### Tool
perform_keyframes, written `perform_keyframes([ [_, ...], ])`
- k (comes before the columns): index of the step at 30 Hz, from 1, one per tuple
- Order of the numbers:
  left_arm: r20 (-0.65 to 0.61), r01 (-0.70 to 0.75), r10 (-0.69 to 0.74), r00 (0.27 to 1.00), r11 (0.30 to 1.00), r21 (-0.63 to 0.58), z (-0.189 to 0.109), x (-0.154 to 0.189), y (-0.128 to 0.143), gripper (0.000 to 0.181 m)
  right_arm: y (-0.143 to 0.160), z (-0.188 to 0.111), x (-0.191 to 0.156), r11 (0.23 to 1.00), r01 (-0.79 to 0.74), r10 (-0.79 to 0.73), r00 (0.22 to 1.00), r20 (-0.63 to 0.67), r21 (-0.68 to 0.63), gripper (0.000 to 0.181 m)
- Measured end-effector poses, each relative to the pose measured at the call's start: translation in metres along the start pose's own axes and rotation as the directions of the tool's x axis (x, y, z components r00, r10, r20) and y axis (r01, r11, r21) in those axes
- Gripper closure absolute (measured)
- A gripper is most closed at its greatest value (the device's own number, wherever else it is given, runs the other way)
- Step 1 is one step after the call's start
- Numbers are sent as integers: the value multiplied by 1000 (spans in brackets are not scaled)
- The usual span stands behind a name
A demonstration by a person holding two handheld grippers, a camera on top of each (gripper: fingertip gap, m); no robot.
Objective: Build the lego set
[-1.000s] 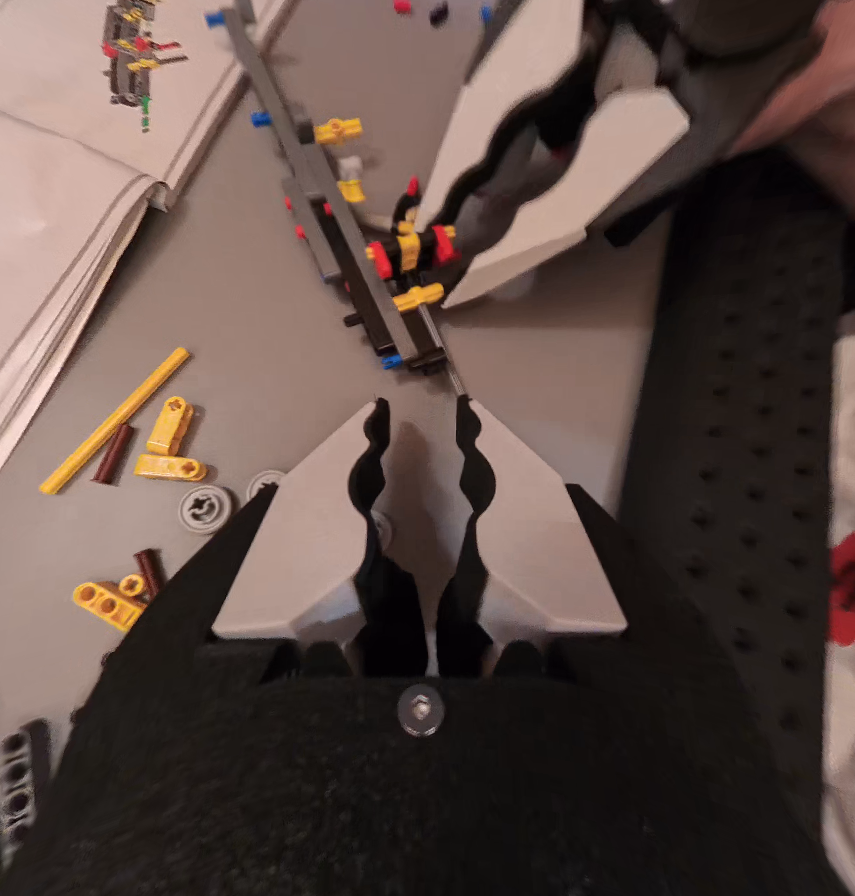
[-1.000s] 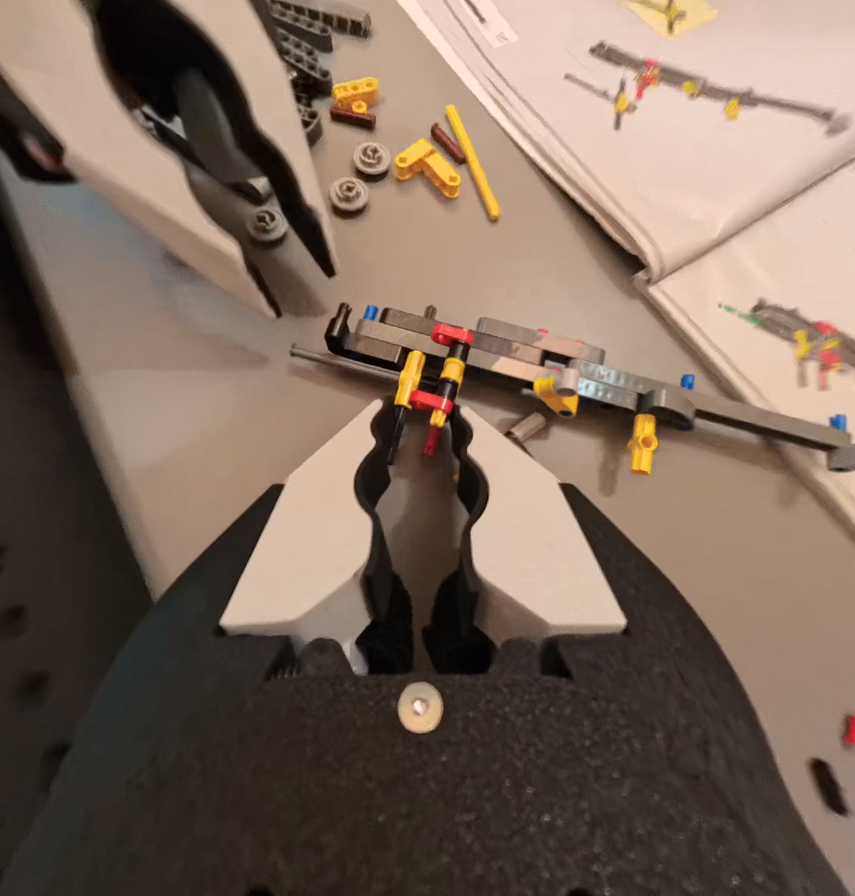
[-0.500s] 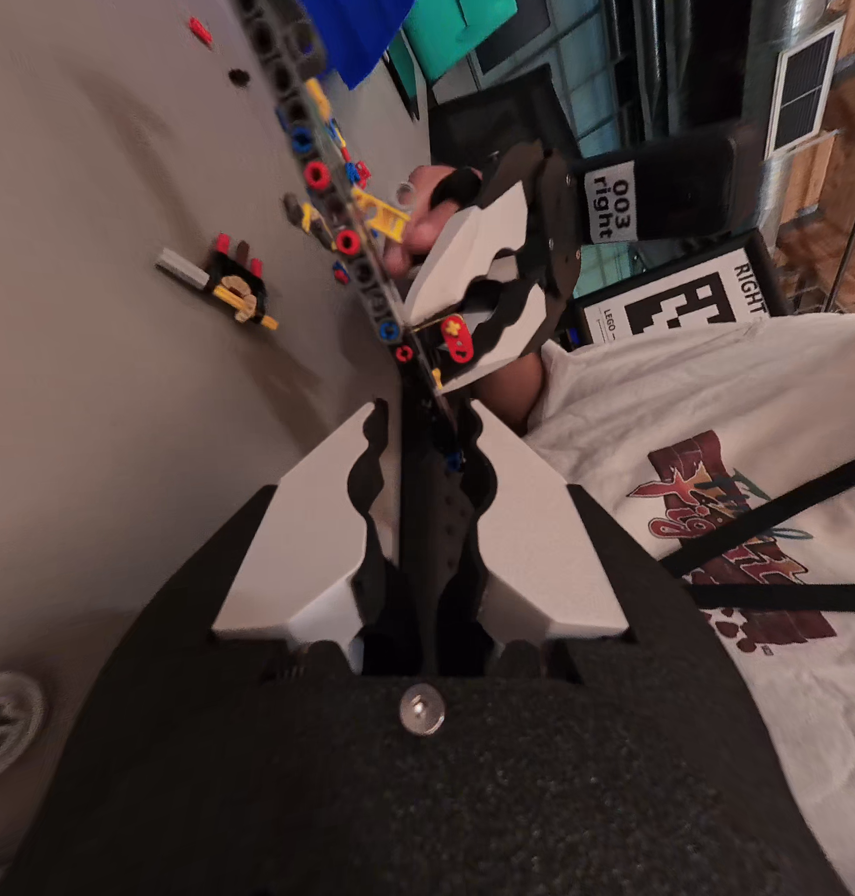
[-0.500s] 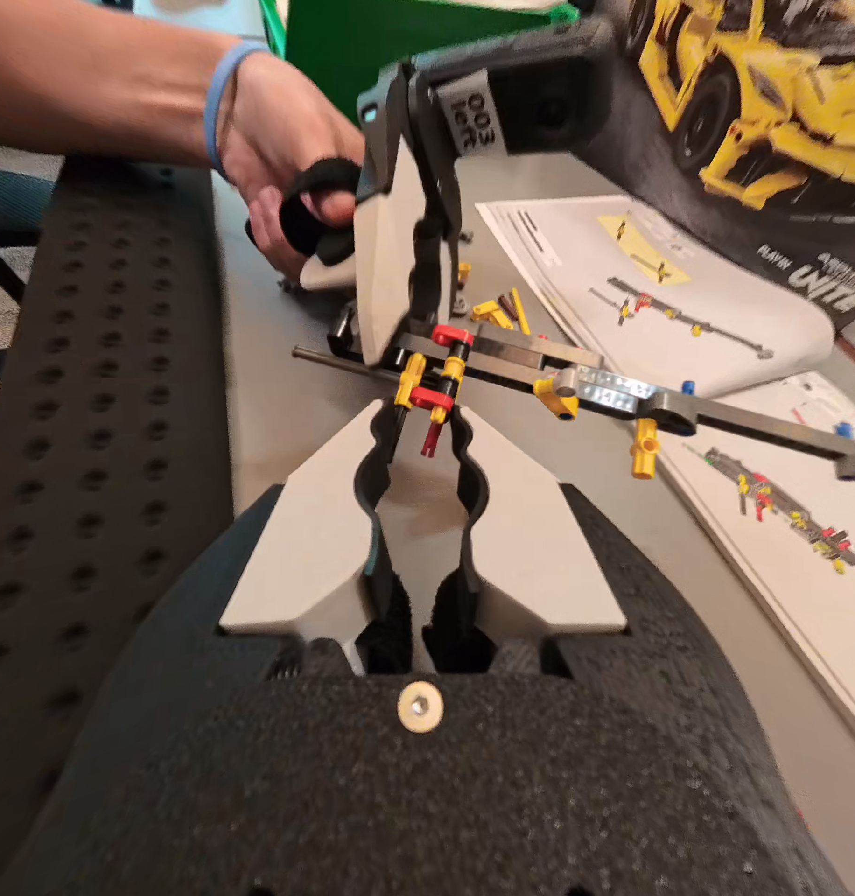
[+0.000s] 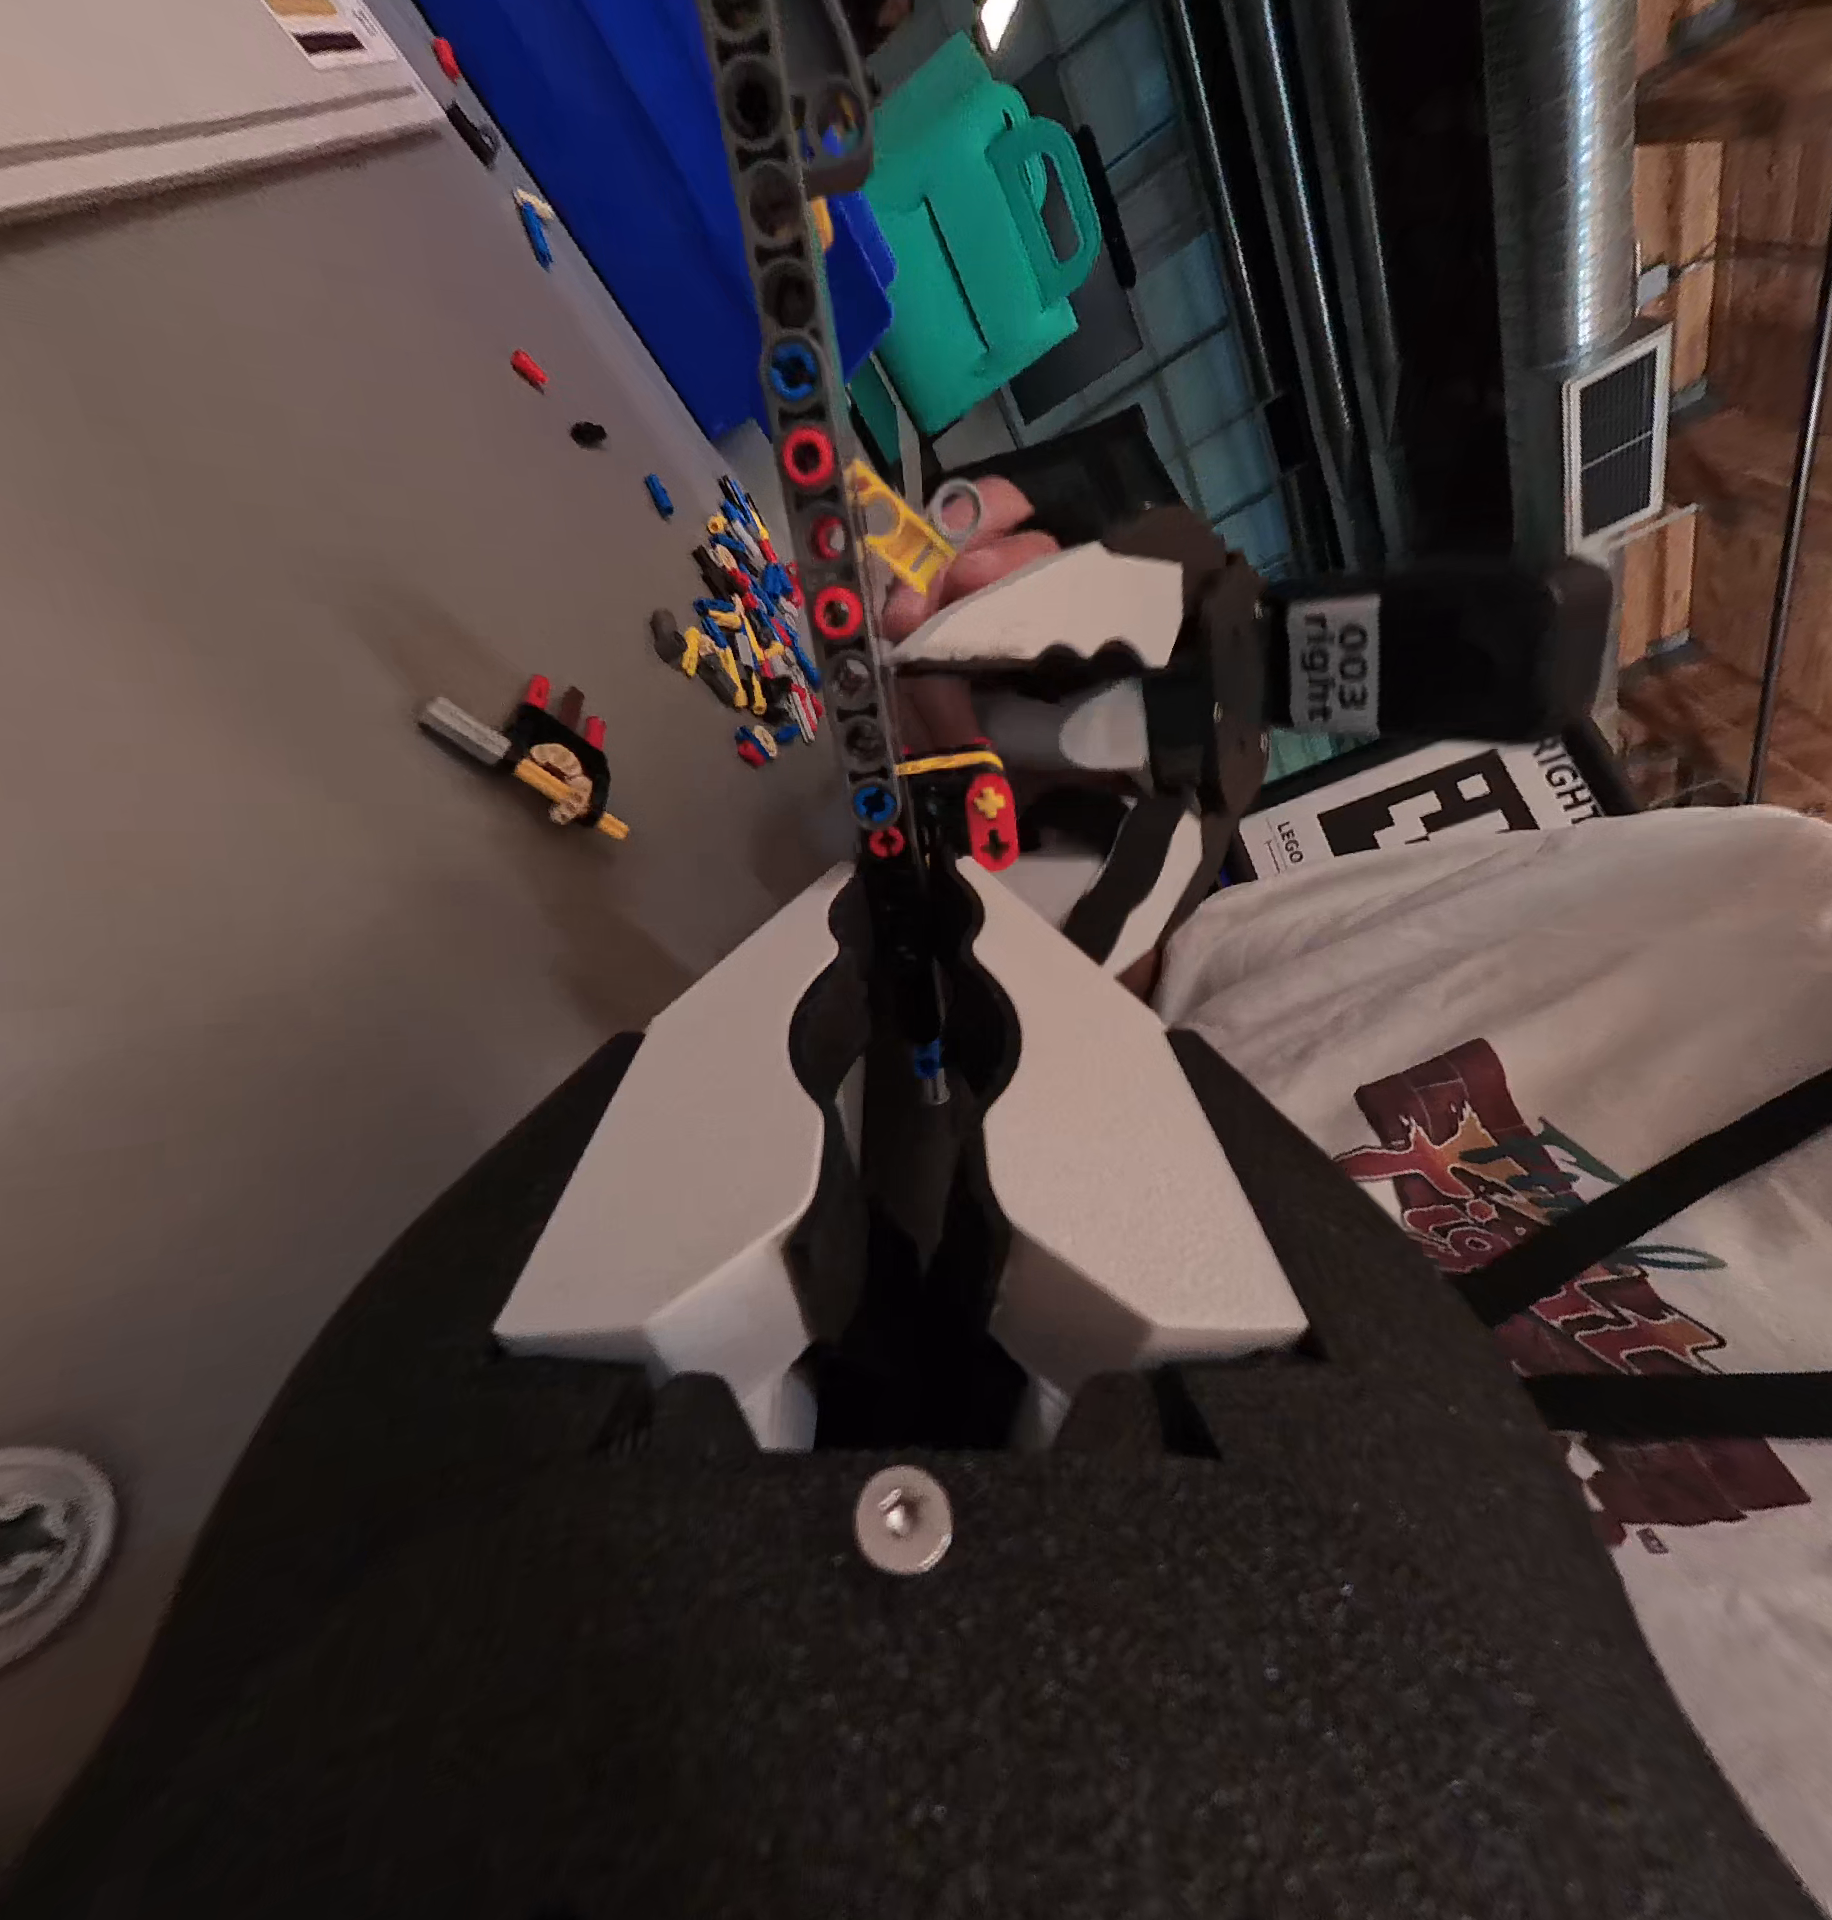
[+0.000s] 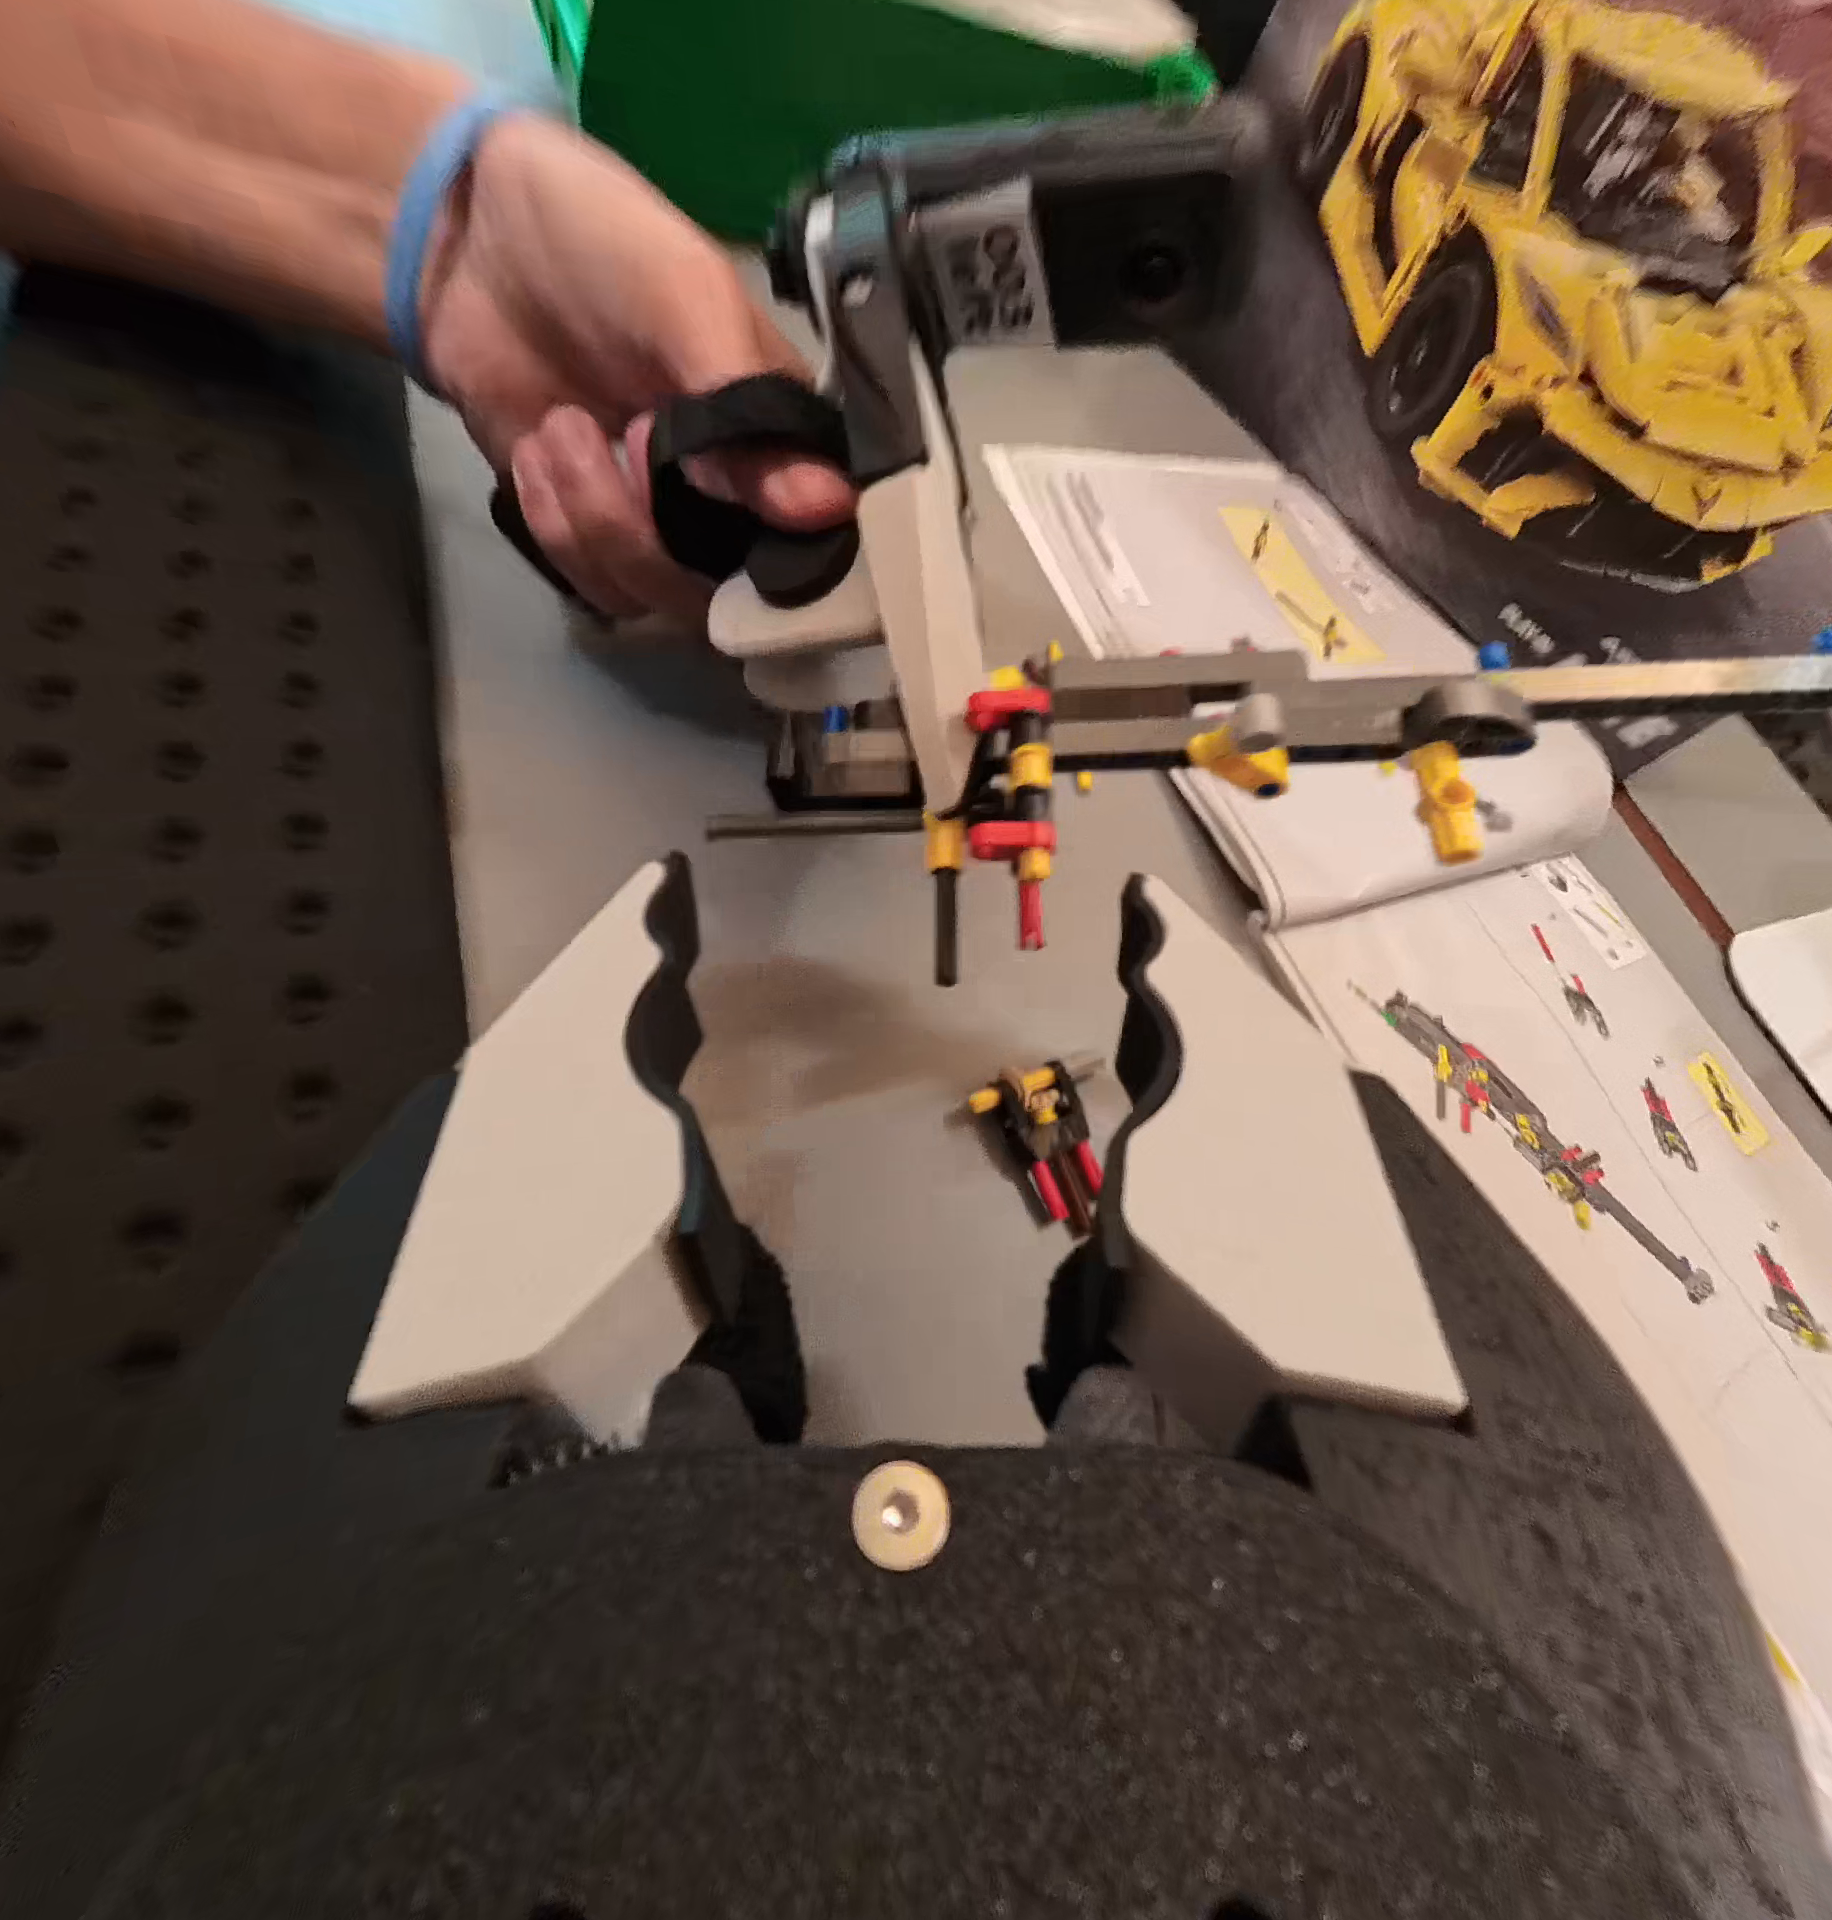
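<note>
Left tongs [image 5: 907,914] clamped on the near end of the long grey studless beam assembly with red, blue and yellow pins [image 5: 803,436], held off the grey counter [image 5: 216,623], running to 12 o'clock. Right tongs [image 6: 901,904] wide open, holding nothing, just under the hanging black and red axles [image 6: 985,904]. Small black-yellow-red subassembly [image 6: 1042,1143] lies on the counter at 5 o'clock of them. Assembly looks light and stiff, but press-fit pins likely pop; grip the beam, not the axles.

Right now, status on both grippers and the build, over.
Left gripper shut on long grey beam assembly, held off the table. Right gripper open, empty, just short of its hanging pins. Small sub-assembly on table between right fingers.
</note>
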State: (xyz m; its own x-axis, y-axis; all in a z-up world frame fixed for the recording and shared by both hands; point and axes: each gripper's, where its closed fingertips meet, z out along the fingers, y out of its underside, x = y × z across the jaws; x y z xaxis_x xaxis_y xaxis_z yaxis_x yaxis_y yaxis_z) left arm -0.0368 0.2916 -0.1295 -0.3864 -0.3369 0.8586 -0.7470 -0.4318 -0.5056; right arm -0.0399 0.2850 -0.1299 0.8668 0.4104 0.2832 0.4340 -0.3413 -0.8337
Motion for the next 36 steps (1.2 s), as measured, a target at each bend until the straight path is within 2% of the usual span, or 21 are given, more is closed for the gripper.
perform_keyframes([
  [2,-9,24,-24,1000,999,23,-1,-1,-3,175,8,8,-2,995,50,-52,998,-22,-90,88],
  [4,-1,41,-41,999,998,49,-2,-4,-7,175,10,14,-1,987,94,-101,994,-49,-130,92],
  [11,-40,86,-82,996,991,104,-3,0,-12,174,-2,24,6,991,90,-100,991,-92,-102,93],
  [14,-41,88,-84,996,989,117,-2,0,-12,174,1,25,9,991,74,-85,991,-99,-116,99],
  [22,-15,27,-26,1000,995,99,-2,2,-7,175,2,20,1,990,48,-50,999,-14,-129,106],
  [31,-61,30,-26,998,998,64,0,8,1,175,0,18,-4,986,120,-118,993,23,-114,103],
  [36,-44,-48,50,998,998,43,1,14,0,175,-8,8,-4,986,144,-143,990,13,-79,103],
])
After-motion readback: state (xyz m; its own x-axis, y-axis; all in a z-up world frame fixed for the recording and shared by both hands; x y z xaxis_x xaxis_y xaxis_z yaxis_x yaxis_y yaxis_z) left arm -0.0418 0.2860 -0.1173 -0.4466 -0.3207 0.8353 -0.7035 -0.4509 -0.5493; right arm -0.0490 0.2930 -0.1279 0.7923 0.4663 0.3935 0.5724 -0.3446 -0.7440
